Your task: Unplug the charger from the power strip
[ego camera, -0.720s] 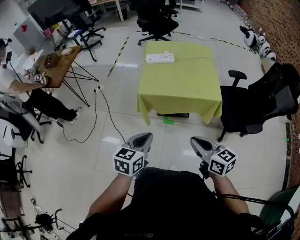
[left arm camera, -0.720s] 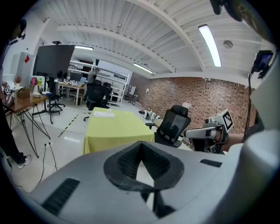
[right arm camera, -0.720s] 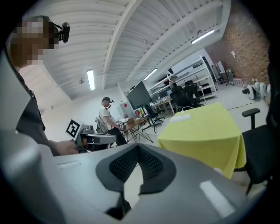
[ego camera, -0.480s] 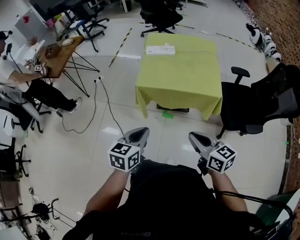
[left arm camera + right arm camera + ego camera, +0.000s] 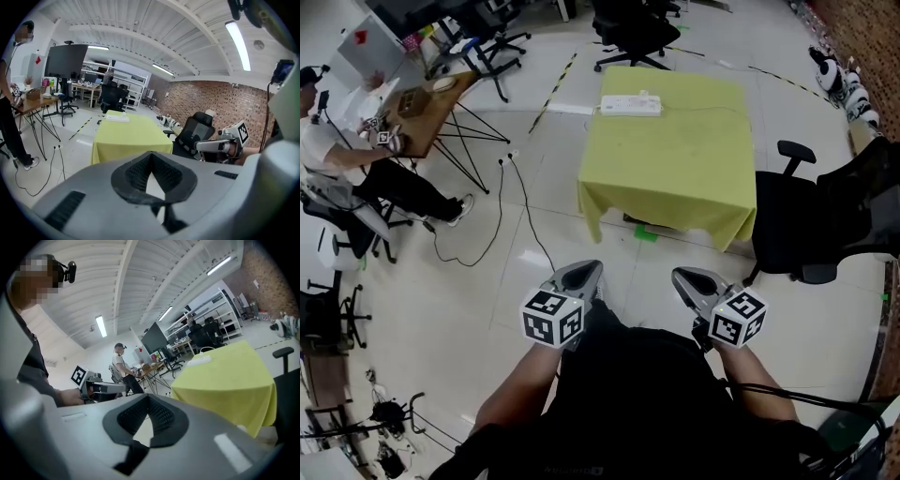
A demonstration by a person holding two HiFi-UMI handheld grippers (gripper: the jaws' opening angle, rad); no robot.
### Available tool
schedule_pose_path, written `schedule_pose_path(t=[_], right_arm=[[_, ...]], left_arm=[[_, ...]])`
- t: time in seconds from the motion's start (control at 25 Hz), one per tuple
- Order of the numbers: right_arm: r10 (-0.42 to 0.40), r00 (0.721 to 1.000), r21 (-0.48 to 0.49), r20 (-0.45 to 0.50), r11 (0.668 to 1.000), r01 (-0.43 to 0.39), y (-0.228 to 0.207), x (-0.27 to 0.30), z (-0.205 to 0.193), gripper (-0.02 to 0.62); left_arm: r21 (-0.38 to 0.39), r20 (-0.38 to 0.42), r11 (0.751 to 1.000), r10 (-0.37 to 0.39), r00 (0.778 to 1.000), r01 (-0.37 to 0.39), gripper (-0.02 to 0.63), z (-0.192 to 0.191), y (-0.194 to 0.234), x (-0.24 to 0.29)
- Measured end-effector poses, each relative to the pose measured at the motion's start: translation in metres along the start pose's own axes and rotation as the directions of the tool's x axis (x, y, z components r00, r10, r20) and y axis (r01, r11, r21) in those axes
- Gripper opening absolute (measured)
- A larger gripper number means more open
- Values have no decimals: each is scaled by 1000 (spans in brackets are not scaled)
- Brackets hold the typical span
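The white power strip (image 5: pixel 630 105) lies at the far edge of a table with a yellow-green cloth (image 5: pixel 675 169). A thin white cable runs from it to the right. The charger is too small to make out. My left gripper (image 5: pixel 584 273) and right gripper (image 5: pixel 686 279) are held side by side close to my body, well short of the table. Both are shut with nothing between the jaws. In the left gripper view the strip (image 5: pixel 117 118) is far ahead beyond my left gripper (image 5: pixel 150 157). The right gripper view shows the strip (image 5: pixel 205 360) past my right gripper (image 5: pixel 149 399).
A black office chair (image 5: pixel 825 225) stands right of the table, and another (image 5: pixel 637 28) behind it. A person (image 5: pixel 347 159) sits at a wooden desk (image 5: pixel 427 108) on the left. A black cable (image 5: pixel 520 211) trails over the tiled floor between desk and table.
The head view has shifted, so the table sits slightly right and looks a little larger. Both grippers keep their place in front of my body, still shut.
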State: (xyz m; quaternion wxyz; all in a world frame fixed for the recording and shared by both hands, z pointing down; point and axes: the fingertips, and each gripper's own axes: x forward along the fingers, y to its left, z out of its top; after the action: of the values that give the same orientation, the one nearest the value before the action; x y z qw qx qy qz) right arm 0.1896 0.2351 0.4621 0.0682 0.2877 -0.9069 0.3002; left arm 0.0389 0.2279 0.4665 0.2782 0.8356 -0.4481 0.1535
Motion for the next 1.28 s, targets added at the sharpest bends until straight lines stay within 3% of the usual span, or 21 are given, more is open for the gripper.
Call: schedule_pose_path(t=[0.2,0.4,0.84,1.08,1.28], right_arm=[[-26,1000,4,9,1000,25,-23,26,18,3],[-103,995,26,16,994,103,-52,64,38,3],[-266,962,62,63,963,262,-86,182,138,3],[-320,946,21,61,948,319,-99,242,173,3],[-341,939,10,48,940,341,-106,264,186,3]], left_arm=[[-2,6,1000,-21,1000,21,5,24,32,31],[17,-13,994,-104,995,104,5,52,69,74],[78,-51,962,-258,965,261,5,160,185,137],[69,-107,940,-325,940,333,5,177,236,162],[79,-120,937,-329,937,340,5,192,265,179]])
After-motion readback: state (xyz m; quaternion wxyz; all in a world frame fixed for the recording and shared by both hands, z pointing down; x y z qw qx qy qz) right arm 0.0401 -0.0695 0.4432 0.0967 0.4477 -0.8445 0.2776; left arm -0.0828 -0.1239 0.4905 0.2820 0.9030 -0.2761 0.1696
